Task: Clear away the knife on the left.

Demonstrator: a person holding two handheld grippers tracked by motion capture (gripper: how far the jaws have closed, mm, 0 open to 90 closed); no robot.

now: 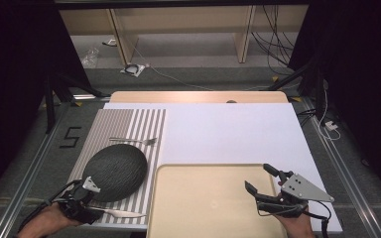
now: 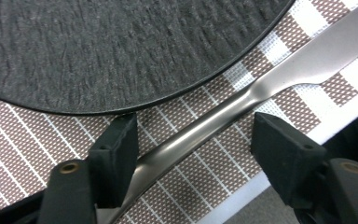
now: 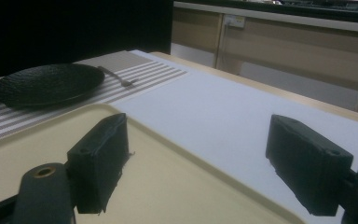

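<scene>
High view | left tool (image 1: 87,206) jaws open astride knife (image 1: 121,213) handle on striped placemat (image 1: 129,126) beside dark plate (image 1: 115,171) | right tool (image 1: 263,181) open, empty, over tray (image 1: 198,203)

From above the near side we look forward and down over the whole white-topped table (image 1: 228,134). Our left gripper camera looks steeply down, very close on the striped brown-and-white placemat (image 2: 37,140). Our right one sits low, facing across the beige plastic tray (image 3: 168,186); all three share the round dark textured plate (image 1: 115,171).
</scene>
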